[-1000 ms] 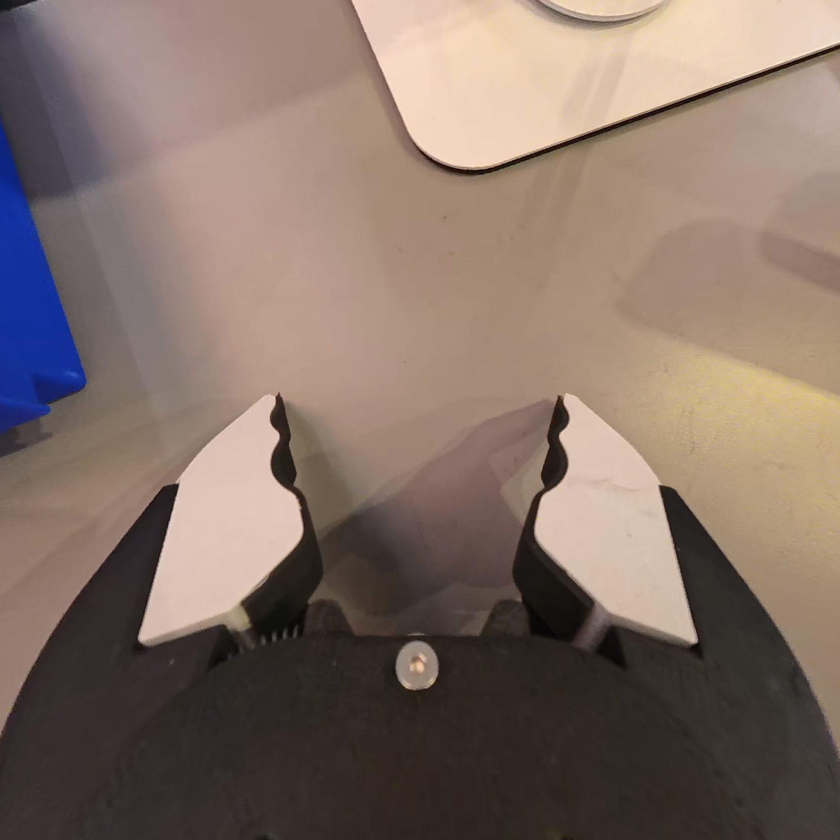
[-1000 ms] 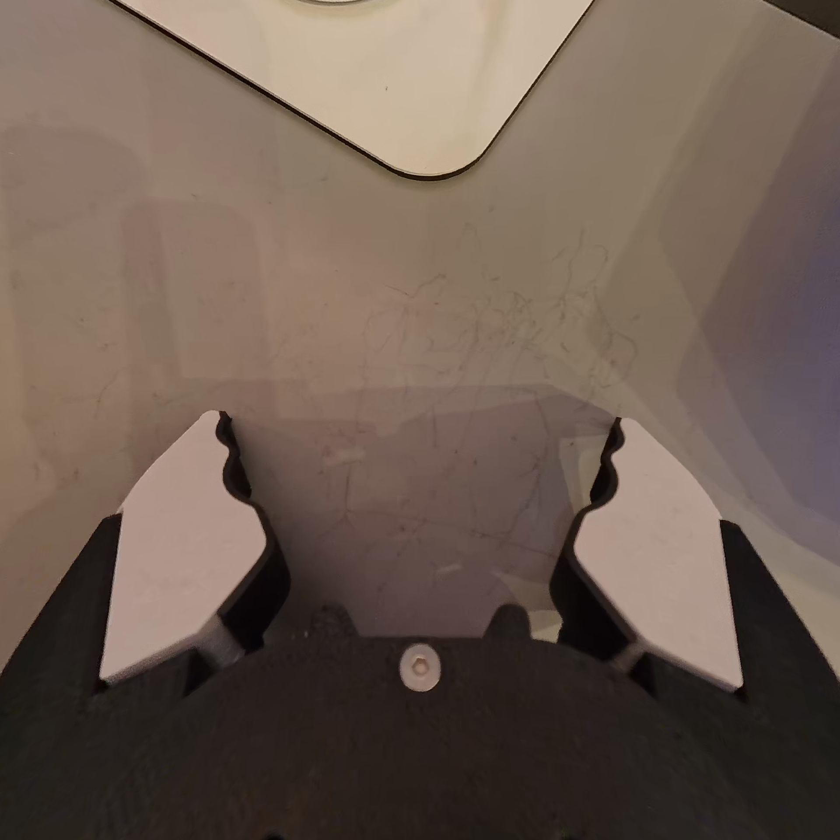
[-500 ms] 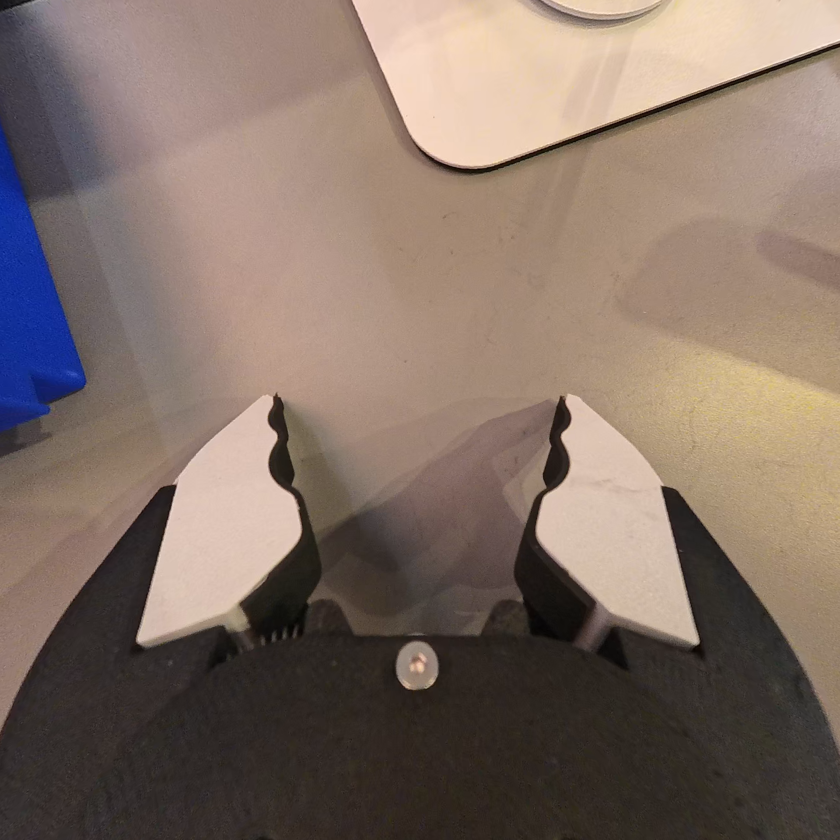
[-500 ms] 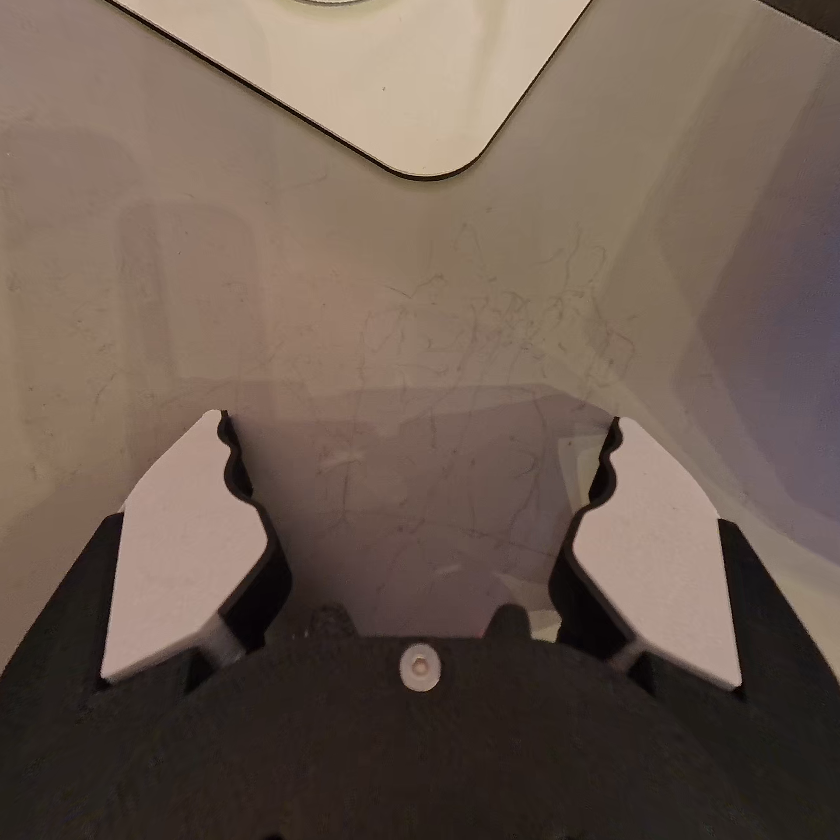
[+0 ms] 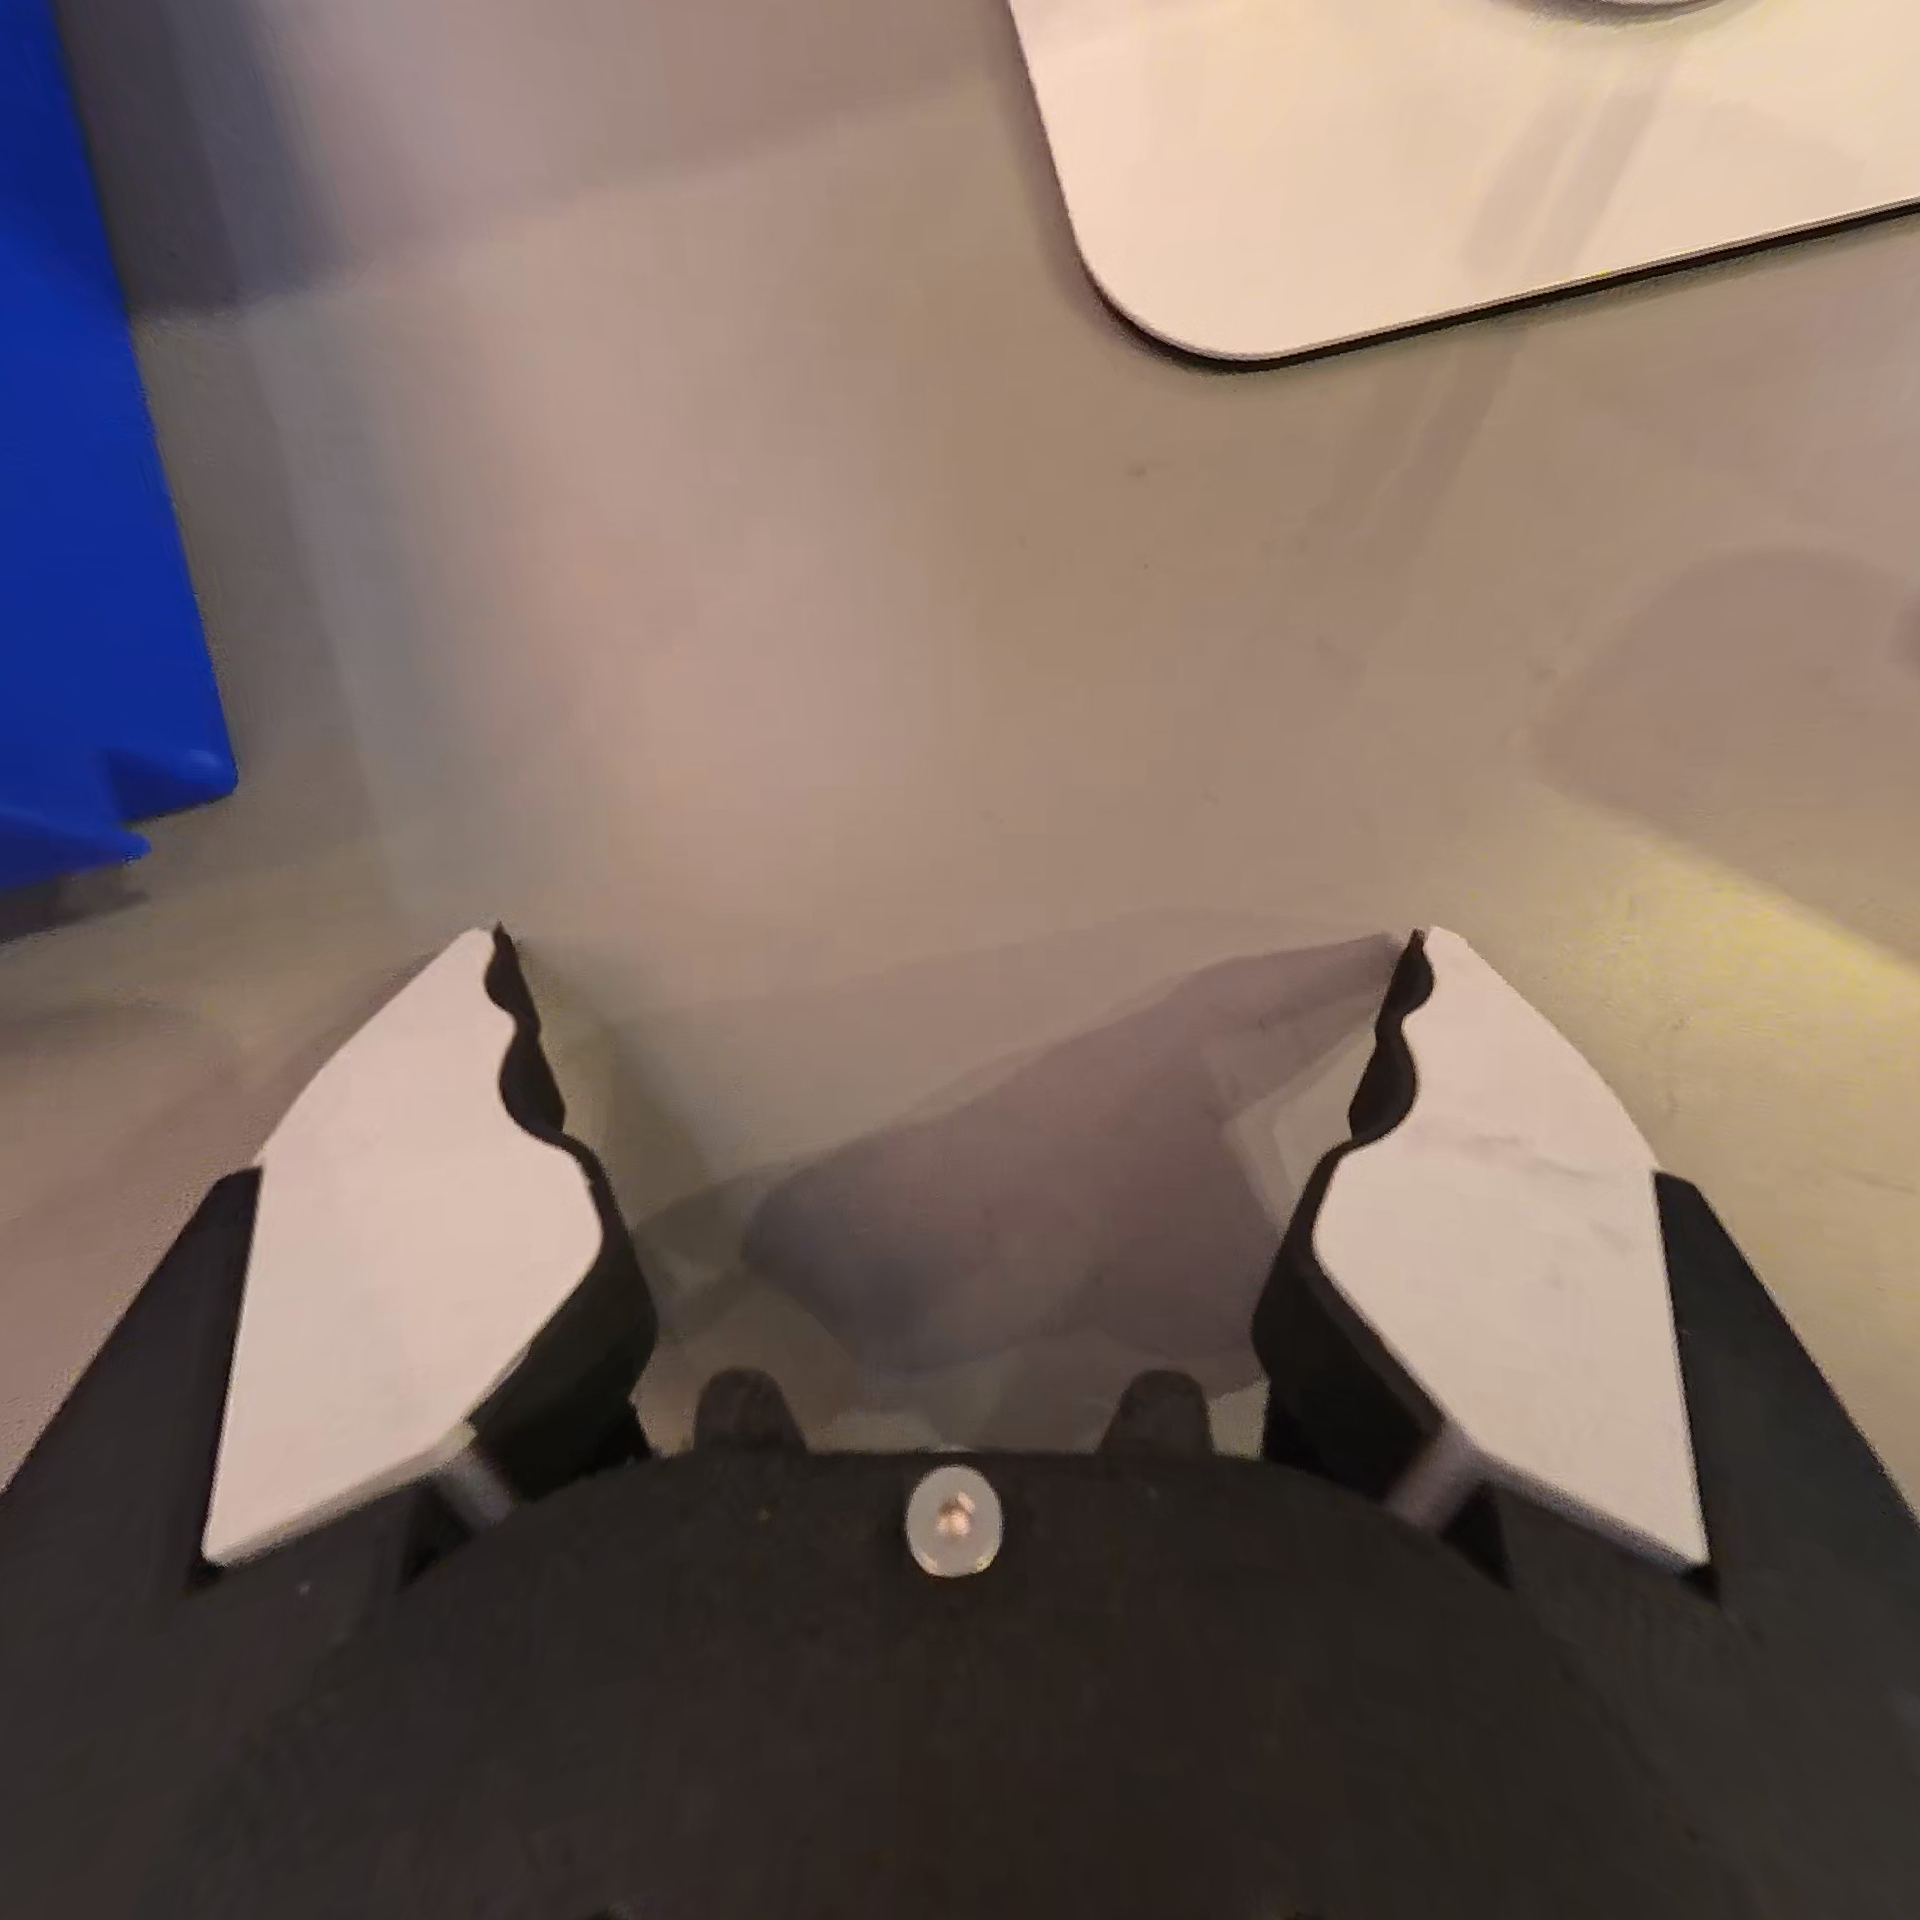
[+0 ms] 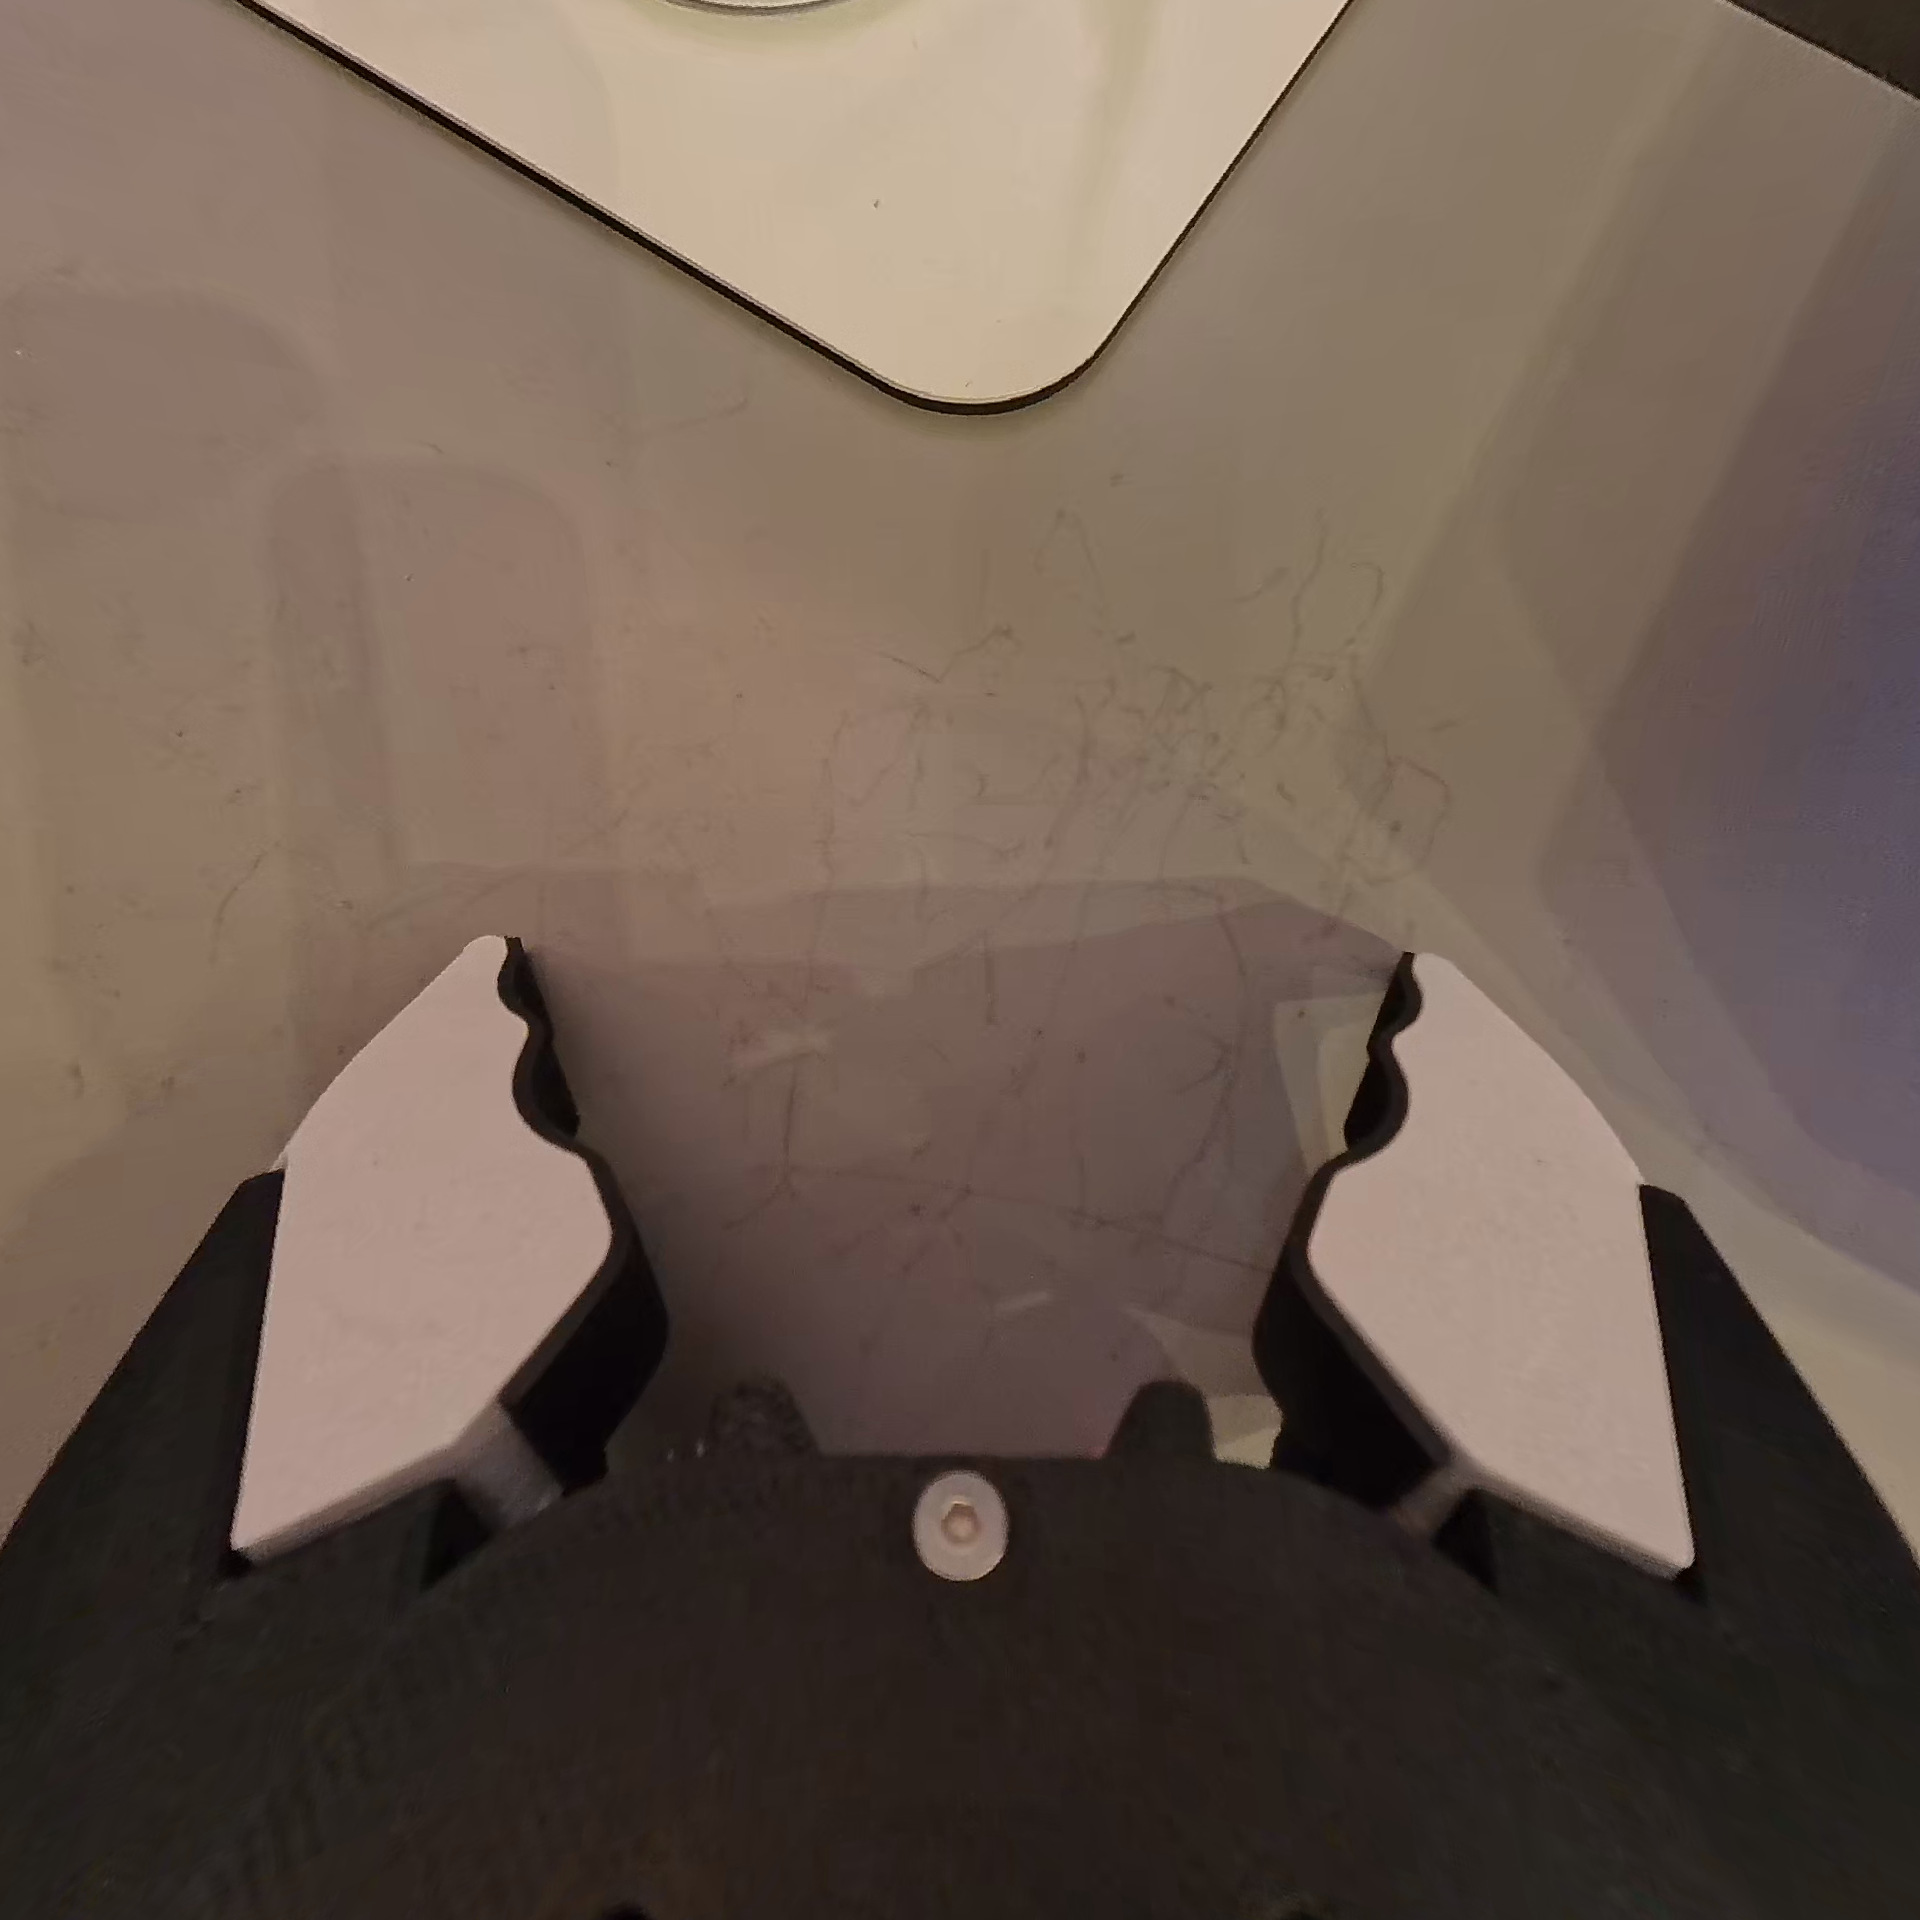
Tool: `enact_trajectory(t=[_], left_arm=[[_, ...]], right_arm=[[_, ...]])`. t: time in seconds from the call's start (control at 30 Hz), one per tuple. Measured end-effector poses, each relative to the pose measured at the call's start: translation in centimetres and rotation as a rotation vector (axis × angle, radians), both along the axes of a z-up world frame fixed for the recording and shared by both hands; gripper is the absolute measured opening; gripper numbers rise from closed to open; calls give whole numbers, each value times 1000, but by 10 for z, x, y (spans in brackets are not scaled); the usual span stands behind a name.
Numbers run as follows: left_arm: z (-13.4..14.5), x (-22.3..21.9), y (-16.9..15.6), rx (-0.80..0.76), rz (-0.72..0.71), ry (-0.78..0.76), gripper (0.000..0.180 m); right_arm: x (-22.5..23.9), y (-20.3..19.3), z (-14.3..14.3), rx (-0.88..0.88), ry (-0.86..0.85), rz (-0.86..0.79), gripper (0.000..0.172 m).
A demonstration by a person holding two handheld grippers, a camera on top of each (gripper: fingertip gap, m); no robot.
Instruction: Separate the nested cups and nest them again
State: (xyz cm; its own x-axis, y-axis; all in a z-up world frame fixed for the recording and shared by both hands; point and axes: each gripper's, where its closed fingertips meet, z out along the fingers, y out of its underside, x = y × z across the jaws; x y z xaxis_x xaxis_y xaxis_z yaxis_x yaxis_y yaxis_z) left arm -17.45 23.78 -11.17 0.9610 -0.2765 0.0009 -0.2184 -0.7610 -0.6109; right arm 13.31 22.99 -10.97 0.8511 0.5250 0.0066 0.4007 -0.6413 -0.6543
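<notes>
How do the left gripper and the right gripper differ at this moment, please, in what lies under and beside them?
The left gripper hangs over smooth grey table; the table under the right gripper is covered in fine scratches. A blue bin stands beside the left gripper; none shows by the right. Both have their fingers spread wide with nothing between them, and each faces a corner of the white board.

The left gripper (image 5: 960,935) has spread its jaws wider, bare worktop (image 5: 935,623) between them, and the blue bin (image 5: 83,520) at its left looms nearer.
</notes>
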Motion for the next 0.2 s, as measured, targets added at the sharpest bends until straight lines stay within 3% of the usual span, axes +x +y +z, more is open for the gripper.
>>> enact_trajectory(t=[0.2], left_arm=[[-1,1,-2,3,-2,-2,146]], right_arm=[[1,1,0,0,0,0,145]])
